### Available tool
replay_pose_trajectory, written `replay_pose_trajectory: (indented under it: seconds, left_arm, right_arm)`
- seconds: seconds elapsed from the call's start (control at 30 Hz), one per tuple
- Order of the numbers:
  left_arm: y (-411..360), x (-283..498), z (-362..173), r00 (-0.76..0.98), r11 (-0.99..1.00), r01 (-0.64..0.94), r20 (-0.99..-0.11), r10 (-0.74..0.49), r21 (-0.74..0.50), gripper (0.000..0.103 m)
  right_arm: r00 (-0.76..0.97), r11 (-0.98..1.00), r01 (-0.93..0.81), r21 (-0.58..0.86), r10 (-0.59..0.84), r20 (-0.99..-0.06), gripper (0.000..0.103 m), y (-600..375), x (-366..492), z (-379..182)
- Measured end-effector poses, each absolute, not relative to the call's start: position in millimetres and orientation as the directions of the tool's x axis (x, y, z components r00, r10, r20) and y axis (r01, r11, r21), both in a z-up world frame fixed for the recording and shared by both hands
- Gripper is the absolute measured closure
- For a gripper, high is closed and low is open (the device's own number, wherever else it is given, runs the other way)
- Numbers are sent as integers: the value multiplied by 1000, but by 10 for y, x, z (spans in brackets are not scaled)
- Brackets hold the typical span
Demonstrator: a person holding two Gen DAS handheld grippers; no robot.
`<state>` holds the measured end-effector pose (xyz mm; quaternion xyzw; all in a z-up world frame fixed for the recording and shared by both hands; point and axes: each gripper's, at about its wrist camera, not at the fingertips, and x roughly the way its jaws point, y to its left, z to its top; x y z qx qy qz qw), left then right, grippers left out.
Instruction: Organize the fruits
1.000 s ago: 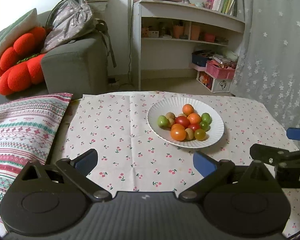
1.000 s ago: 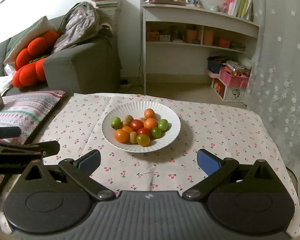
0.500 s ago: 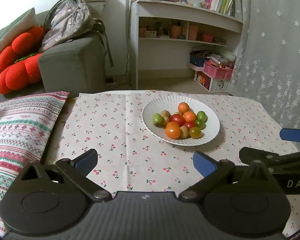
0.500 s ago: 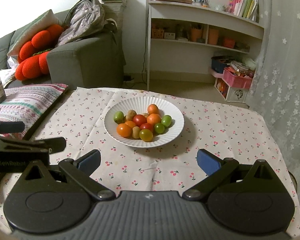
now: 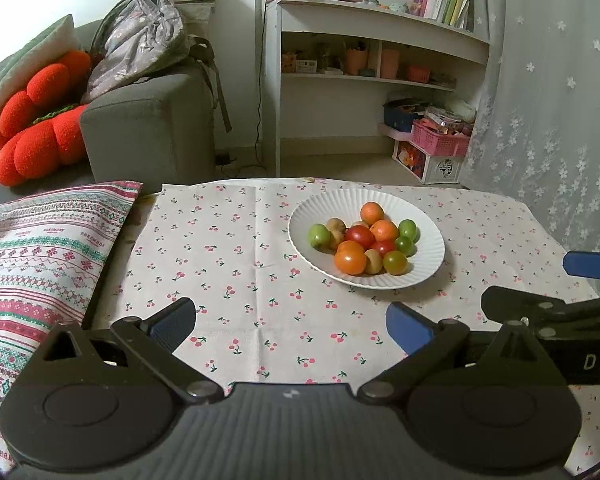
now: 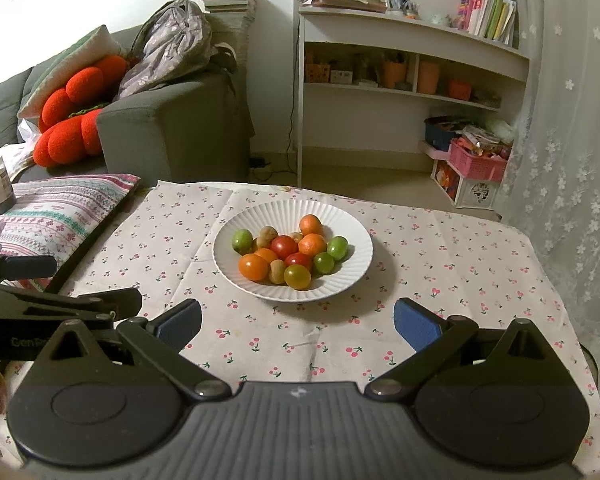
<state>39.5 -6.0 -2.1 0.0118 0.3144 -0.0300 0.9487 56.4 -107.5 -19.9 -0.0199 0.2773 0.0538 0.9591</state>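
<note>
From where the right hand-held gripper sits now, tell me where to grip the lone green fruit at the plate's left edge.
Grip the green fruit across its round middle, coming from above and the open left side. A tan fruit presses against its right, while bare plate lies left. The right hand-held gripper is open.

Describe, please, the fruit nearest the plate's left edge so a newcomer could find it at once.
On the cherry-print tablecloth sits a white ribbed plate heaped with small round fruits. At the pile's far left lies a green fruit, beside a brown one. It is the only green one on that side; the others cluster at the right.
</note>
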Motion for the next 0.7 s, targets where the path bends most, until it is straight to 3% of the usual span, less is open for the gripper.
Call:
replay_pose_trajectory:
  seconds: [0.7]
  left_arm:
    - [-54, 376, -21, 806, 998, 61, -590, -45, 6, 12]
  right_arm:
    - [828, 992, -127, 4, 108, -550, 0, -1053, 542, -233]
